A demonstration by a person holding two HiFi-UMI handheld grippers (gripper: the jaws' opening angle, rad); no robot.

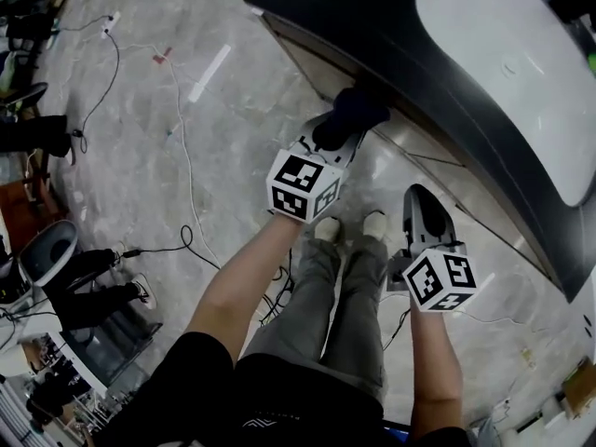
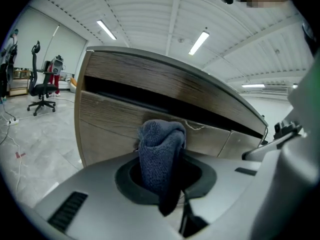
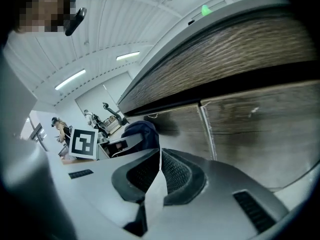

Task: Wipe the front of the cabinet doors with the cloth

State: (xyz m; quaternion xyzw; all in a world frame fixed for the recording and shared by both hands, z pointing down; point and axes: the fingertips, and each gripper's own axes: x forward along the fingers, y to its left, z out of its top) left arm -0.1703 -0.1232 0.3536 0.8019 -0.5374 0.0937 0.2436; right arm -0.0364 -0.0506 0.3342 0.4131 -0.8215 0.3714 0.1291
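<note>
A dark blue cloth (image 1: 349, 115) is bunched between the jaws of my left gripper (image 1: 337, 140), which is shut on it. In the left gripper view the cloth (image 2: 160, 154) stands up right in front of the wood-grain cabinet door (image 2: 107, 121), close to or touching it. My right gripper (image 1: 421, 201) hangs lower and to the right, jaws shut with nothing between them. In the right gripper view that gripper (image 3: 160, 169) faces the cabinet doors (image 3: 260, 129), and the cloth (image 3: 142, 133) shows to the left.
A dark countertop (image 1: 372, 35) with a white basin (image 1: 521, 63) overhangs the doors. Cables (image 1: 182, 156) and a power strip (image 1: 110, 21) lie on the grey floor. A person's legs (image 1: 345, 287) stand between the grippers. A seated person (image 1: 84, 287) is at left.
</note>
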